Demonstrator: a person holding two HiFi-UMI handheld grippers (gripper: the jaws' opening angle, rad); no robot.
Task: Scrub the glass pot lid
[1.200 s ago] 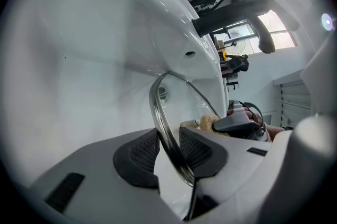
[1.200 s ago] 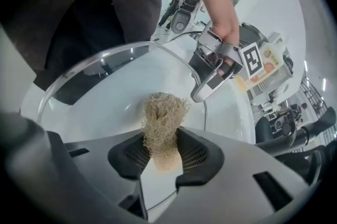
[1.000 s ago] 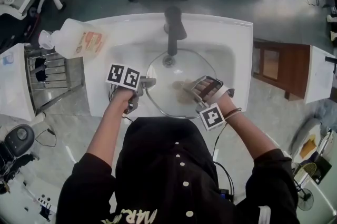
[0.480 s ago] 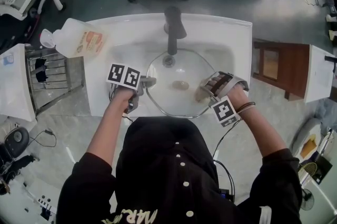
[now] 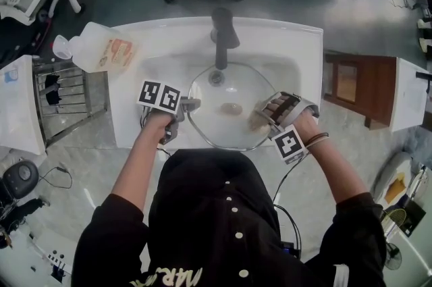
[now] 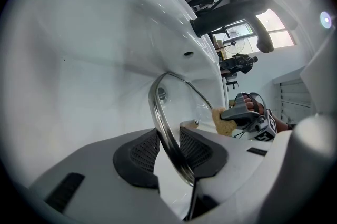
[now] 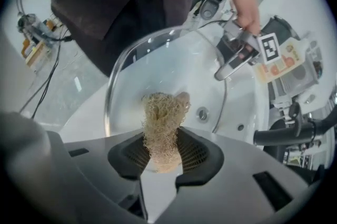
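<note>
Left gripper (image 6: 168, 150) is clamped on the steel rim of the round clear glass pot lid (image 5: 226, 130), holding it over the white ceramic sink basin (image 5: 158, 66). Right gripper (image 7: 160, 157) pinches a tan fibrous scrubber (image 7: 160, 117), and that scrubber sits at the lid's right side.

left gripper (image 5: 191, 105): angled down, jaws clamped on lid rim (image 6: 167, 141), left hand (image 5: 160, 123) round its handle | right gripper (image 5: 262, 118): pointing steeply down, jaws pinching scrubber (image 7: 160, 123), right hand (image 5: 300, 121) round its handle
</note>
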